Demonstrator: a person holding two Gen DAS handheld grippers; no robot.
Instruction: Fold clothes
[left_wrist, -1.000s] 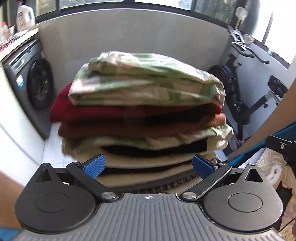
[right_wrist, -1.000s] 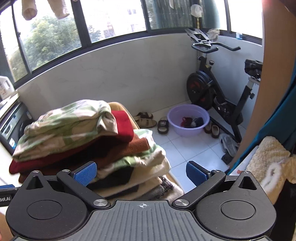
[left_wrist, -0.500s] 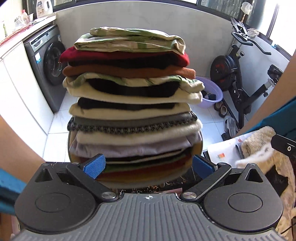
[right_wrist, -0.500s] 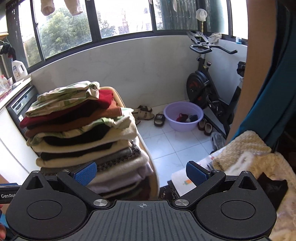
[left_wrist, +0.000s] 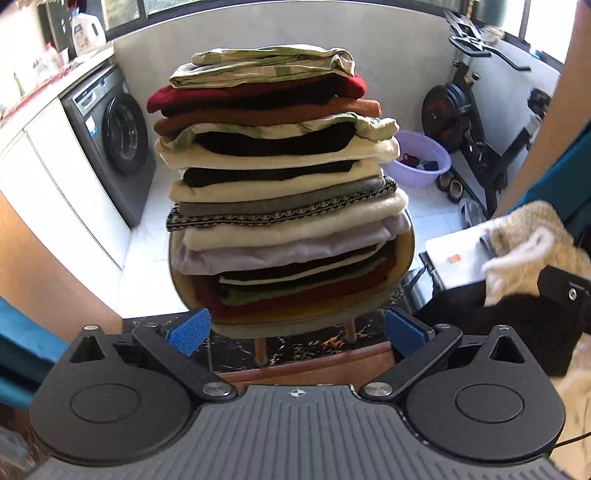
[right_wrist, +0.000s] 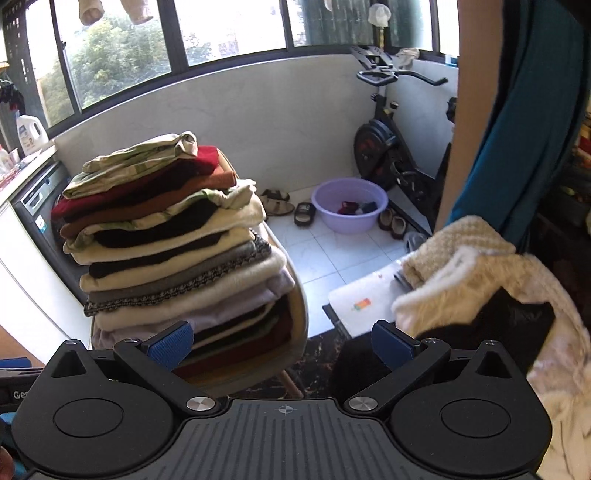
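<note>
Both my jaws, left gripper (left_wrist: 293, 330) and right gripper (right_wrist: 282, 345), gape empty. The fluffy cream fleece garment (right_wrist: 480, 280), soft, light and floppy, seems best pinched at a hem edge beside the tall stack of folded clothes (left_wrist: 280, 184).

Tall stack of folded clothes (left_wrist: 280, 177) on round stool; unfolded cream fleece garment (right_wrist: 480, 273) right.
</note>
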